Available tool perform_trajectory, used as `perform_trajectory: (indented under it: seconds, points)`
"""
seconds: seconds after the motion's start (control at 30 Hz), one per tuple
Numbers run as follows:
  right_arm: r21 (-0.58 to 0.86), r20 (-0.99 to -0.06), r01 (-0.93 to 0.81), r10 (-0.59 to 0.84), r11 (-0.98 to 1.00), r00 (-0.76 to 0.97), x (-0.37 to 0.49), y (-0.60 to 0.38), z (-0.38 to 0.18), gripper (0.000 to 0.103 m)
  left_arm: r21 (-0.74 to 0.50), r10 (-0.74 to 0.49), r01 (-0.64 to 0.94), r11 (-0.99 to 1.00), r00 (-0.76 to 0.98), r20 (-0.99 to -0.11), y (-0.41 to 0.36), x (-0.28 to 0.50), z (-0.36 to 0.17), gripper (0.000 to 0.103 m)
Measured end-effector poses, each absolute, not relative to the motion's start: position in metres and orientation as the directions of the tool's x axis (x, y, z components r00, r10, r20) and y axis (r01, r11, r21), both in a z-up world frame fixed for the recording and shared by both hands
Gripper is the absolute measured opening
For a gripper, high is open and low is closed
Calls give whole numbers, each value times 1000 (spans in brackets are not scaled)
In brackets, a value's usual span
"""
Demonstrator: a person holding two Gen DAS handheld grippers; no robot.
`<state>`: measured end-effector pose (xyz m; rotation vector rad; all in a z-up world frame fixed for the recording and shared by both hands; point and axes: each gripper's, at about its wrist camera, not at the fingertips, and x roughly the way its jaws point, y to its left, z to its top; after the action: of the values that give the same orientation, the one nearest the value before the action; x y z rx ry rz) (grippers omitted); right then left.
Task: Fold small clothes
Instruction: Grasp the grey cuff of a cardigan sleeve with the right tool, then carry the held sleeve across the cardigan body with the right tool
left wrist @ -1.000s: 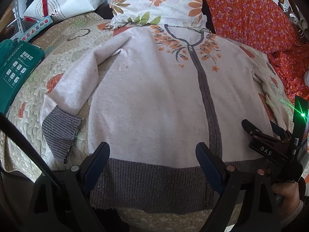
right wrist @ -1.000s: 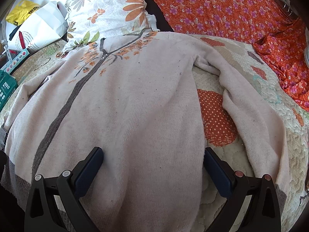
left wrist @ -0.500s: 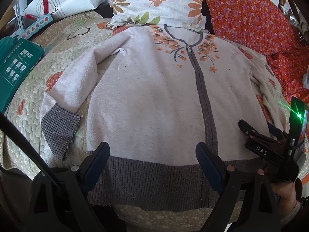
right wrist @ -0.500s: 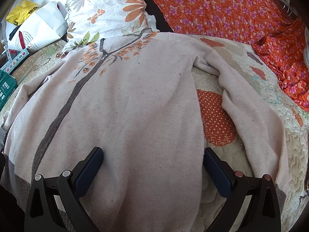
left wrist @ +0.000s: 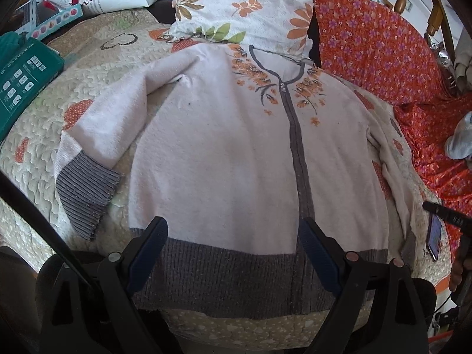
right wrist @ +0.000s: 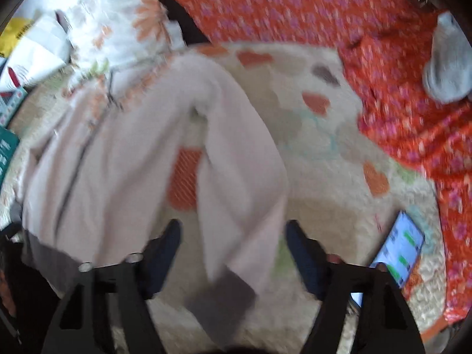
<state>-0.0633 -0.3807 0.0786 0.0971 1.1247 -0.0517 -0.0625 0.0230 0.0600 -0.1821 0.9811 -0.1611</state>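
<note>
We see our left gripper [left wrist: 233,253] with fingers spread wide over the grey hem of the pink zip cardigan [left wrist: 224,153], which lies flat on the quilt [left wrist: 88,67].

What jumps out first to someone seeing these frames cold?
The pale pink zip cardigan spread flat across the quilt, with orange embroidery at the collar and a grey hem nearest the open left gripper. Behind it, an orange flowered blanket; a lit phone lies beside the open right gripper.
</note>
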Motion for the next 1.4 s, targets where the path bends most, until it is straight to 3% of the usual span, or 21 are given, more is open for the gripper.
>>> perform_trajectory:
  seconds: [0.3,0.33,0.37,0.4,0.43,0.57,0.77,0.87,0.9,0.97,1.03,1.17,1.3,1.33,1.37,1.4]
  points:
    - [67,-916,65,36,996,400,-82,-372,39,70,-233,-220,45,971,539,-813,20,-68,60,90]
    - [59,-918,49,35,997,394,-82,-369,35,66,-232,-220,47,972,537,-814,18,-69,60,90]
    - [59,-918,34,41,998,395,-83,-368,34,55,-229,-220,50,972,537,-815,17,-70,60,90]
    - [60,-918,32,42,998,395,-86,-365,36,15,-227,-218,51,973,537,-815,17,-70,60,90]
    - [75,-909,42,51,996,413,-88,-368,41,1,-224,-216,52,973,538,-815,17,-72,60,90]
    - [162,-841,125,71,979,537,-99,-397,75,1,-232,-220,46,972,533,-817,17,-73,60,90]
    - [121,-824,387,-124,914,553,-103,-481,95,1,-252,-233,38,967,531,-814,21,-73,64,90]
    - [225,-845,289,38,930,533,-99,-477,84,5,-245,-227,40,969,535,-813,20,-74,66,90]
    - [234,-855,222,91,947,511,-96,-459,78,11,-245,-228,40,969,534,-814,18,-74,66,90]
    - [199,-876,135,114,971,468,-97,-432,70,40,-242,-228,42,969,527,-819,15,-73,65,90]
    - [166,-896,41,134,985,423,-98,-406,59,47,-234,-226,51,971,518,-825,11,-73,64,90]
    - [123,-915,-24,123,992,385,-88,-383,44,51,-218,-219,63,974,514,-829,5,-75,63,90]
    - [130,-918,-5,123,991,377,-74,-382,35,51,-218,-216,57,974,511,-832,6,-75,62,90]
    - [111,-925,5,101,994,365,-73,-382,32,42,-217,-215,56,974,511,-833,6,-75,61,90]
    - [104,-926,11,93,994,366,-75,-383,32,17,-217,-214,55,975,510,-833,6,-75,61,90]
    - [113,-923,18,98,993,372,-78,-383,32,8,-217,-215,55,975,510,-833,6,-75,61,90]
